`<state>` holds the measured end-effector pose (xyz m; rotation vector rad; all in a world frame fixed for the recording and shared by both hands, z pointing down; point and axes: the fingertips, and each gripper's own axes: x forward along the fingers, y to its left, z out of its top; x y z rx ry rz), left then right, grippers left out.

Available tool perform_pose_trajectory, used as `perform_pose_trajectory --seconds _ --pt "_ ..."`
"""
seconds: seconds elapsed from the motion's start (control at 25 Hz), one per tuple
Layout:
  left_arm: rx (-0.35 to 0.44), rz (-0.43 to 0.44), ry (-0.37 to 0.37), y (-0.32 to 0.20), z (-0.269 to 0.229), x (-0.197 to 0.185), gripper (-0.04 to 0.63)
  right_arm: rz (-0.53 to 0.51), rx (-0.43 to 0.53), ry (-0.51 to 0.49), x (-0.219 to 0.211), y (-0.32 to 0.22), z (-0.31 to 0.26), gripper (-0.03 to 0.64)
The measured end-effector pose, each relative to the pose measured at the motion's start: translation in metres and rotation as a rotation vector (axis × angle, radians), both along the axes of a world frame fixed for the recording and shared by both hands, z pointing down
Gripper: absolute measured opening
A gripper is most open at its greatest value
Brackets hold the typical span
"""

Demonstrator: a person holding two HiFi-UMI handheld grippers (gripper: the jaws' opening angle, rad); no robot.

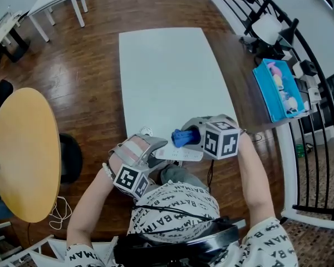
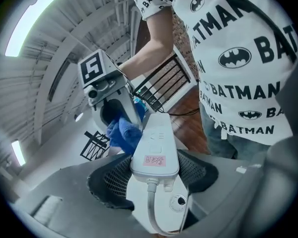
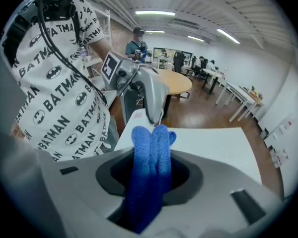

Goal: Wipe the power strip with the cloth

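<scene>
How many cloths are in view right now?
1. The blue cloth is clamped in the right gripper, its end at the power strip that the left gripper holds. None other shows; one could lie hidden.

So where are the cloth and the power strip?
cloth (image 3: 150,157), right gripper view, on its folded middle.
power strip (image 2: 156,143), left gripper view, on its white top face.

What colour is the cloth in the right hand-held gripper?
Blue. The cloth shows best in the right gripper view.
</scene>
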<state>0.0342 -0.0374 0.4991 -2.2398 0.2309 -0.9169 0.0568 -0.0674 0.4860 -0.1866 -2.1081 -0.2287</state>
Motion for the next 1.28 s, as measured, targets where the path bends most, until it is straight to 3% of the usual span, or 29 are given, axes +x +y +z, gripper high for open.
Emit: perform_pose_trajectory --seconds 0.12,0.28,0.4,0.56,0.8,1.0,1.28 --pt "-0.024 -0.004 0.013 0.0 0.003 0.007 0.287 -0.028 -0.001 -0.045 -0.022 -0.001 -0.007 0.137" --pt "-0.063 -0.049 0.04 -0.008 0.01 0.004 0.287 -0.003 -0.019 -0.058 -0.02 -0.01 0.0 0.137" --pt "-0.145 -0.122 0.063 -0.024 0.033 -0.004 0.287 0.124 -0.02 -0.099 0.003 -0.034 0.006 0.137" --pt "-0.313 -0.287 0.135 -0.057 0.074 -0.027 0.287 0.404 0.02 -0.162 0.054 -0.077 0.017 0.137" --pt "-0.476 -0.454 0.235 -0.106 0.12 -0.035 0.288 0.742 0.03 -0.168 0.126 -0.095 0.057 0.137" --pt "-0.559 -0.449 0.223 -0.135 0.149 -0.016 0.288 0.869 -0.042 -0.189 0.147 -0.084 0.078 0.137" --pt "-0.648 -0.483 0.206 -0.155 0.179 -0.011 0.287 0.92 -0.086 -0.203 0.151 -0.087 0.09 0.135"
